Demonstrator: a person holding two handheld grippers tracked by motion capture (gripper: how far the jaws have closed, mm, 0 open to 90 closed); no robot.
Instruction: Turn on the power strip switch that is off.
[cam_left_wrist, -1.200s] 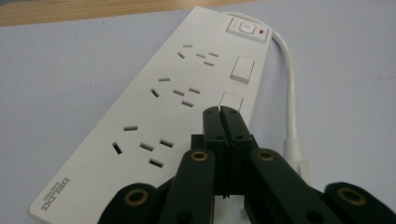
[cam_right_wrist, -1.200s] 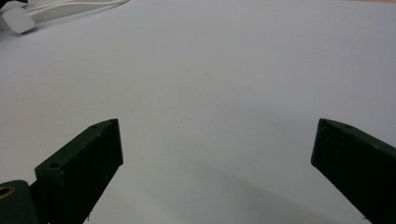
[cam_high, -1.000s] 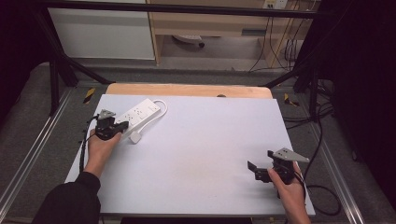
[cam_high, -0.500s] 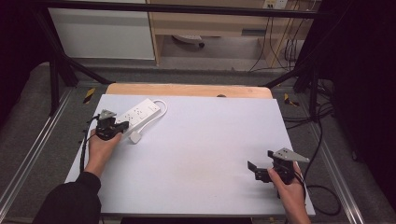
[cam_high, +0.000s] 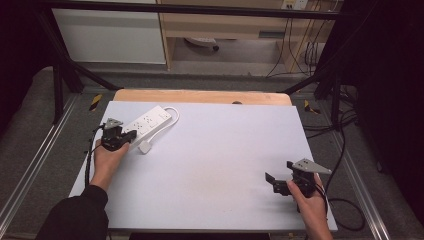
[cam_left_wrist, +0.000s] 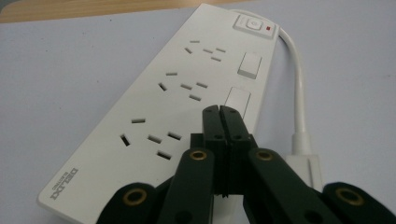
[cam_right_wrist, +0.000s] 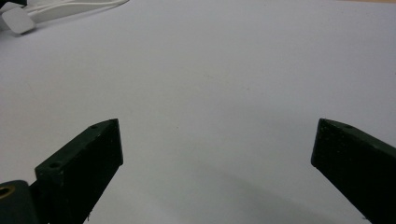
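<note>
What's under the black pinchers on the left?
Under the shut left gripper lies the white power strip, by a flat rocker switch. The jaws cover the strip's near end, so whether the tips touch it stays unclear.

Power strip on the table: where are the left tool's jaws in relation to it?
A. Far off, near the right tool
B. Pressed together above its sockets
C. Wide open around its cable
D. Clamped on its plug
B: in the left gripper view the left tool has its jaws pressed together over the power strip, beside a rocker switch.
</note>
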